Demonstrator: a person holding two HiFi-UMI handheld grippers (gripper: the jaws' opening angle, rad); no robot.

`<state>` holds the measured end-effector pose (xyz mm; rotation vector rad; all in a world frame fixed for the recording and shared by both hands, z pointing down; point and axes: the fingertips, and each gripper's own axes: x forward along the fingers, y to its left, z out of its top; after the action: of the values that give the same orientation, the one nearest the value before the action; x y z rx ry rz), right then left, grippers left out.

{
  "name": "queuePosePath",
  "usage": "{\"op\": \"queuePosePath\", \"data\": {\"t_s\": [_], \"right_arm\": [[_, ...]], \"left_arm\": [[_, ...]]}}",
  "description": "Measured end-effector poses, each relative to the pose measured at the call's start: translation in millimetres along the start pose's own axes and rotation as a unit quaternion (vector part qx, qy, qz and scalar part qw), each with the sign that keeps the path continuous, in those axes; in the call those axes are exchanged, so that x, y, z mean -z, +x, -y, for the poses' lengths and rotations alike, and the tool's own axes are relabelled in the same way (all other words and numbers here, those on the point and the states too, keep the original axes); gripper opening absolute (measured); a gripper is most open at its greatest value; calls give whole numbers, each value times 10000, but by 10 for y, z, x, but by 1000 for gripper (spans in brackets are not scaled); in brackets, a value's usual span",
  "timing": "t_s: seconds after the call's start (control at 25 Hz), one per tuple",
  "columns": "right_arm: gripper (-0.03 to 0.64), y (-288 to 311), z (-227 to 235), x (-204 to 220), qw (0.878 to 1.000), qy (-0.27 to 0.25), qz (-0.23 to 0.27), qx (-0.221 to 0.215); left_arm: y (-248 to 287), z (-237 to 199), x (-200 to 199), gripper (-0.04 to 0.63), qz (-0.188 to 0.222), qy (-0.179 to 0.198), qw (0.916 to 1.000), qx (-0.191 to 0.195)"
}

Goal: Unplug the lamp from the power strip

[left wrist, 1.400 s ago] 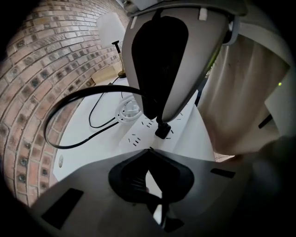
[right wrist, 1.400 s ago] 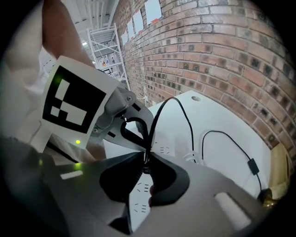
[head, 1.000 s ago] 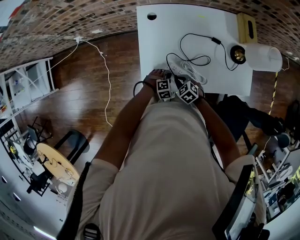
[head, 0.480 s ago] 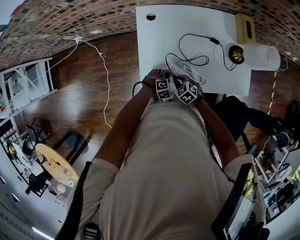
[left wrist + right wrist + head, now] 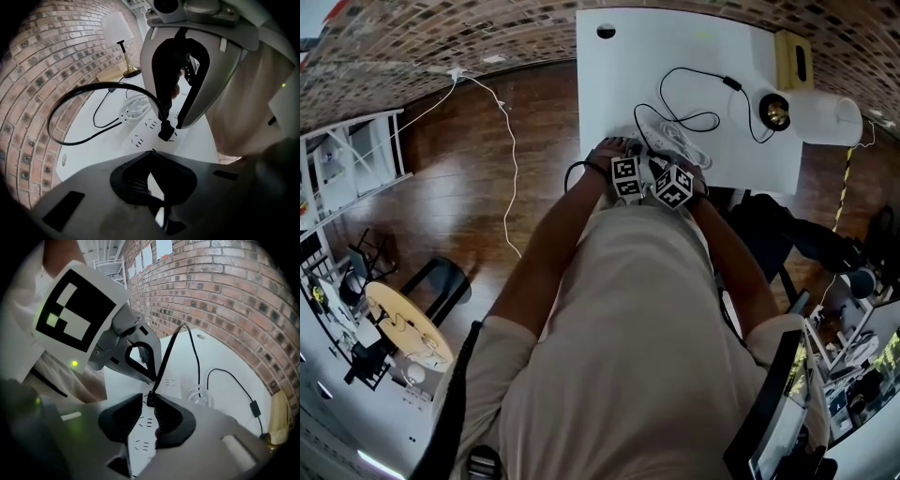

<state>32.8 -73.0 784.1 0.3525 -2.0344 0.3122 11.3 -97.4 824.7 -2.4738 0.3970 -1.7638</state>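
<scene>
A white power strip (image 5: 138, 139) lies on the white table (image 5: 628, 66) near its front edge. The lamp's black plug (image 5: 165, 131) stands in one of its sockets, and its black cord (image 5: 70, 101) loops back to the lamp (image 5: 811, 114). My right gripper (image 5: 148, 404) straddles the plug (image 5: 151, 398). Its jaws have just been opening, and they stand open with a small gap beside the plug. My left gripper (image 5: 152, 157) is shut, with its tips (image 5: 151, 378) down on the strip just beside the plug.
The strip's white cable (image 5: 200, 397) lies coiled behind the sockets. An inline switch (image 5: 731, 82) sits on the lamp cord. A wooden box (image 5: 793, 58) stands by the lamp at the back right. A brick wall (image 5: 225, 296) runs behind the table.
In the head view both grippers stay over the strip. The right gripper's marker cube has rolled slightly. Nothing else has visibly moved.
</scene>
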Motion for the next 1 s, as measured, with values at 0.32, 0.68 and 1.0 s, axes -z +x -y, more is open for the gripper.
{"op": "queuePosePath", "data": {"t_s": [0.32, 0.68, 1.0], "right_arm": [[54, 61, 51, -42, 10000, 35, -47, 38], [37, 42, 70, -53, 9996, 247, -124, -70], [34, 31, 55, -36, 9998, 150, -85, 33]], "left_arm": [[-7, 4, -1, -11, -32, 66, 9999, -84], [-22, -10, 1, -14, -158, 210, 9990, -351], [-1, 2, -16, -14, -300, 303, 9987, -277]]}}
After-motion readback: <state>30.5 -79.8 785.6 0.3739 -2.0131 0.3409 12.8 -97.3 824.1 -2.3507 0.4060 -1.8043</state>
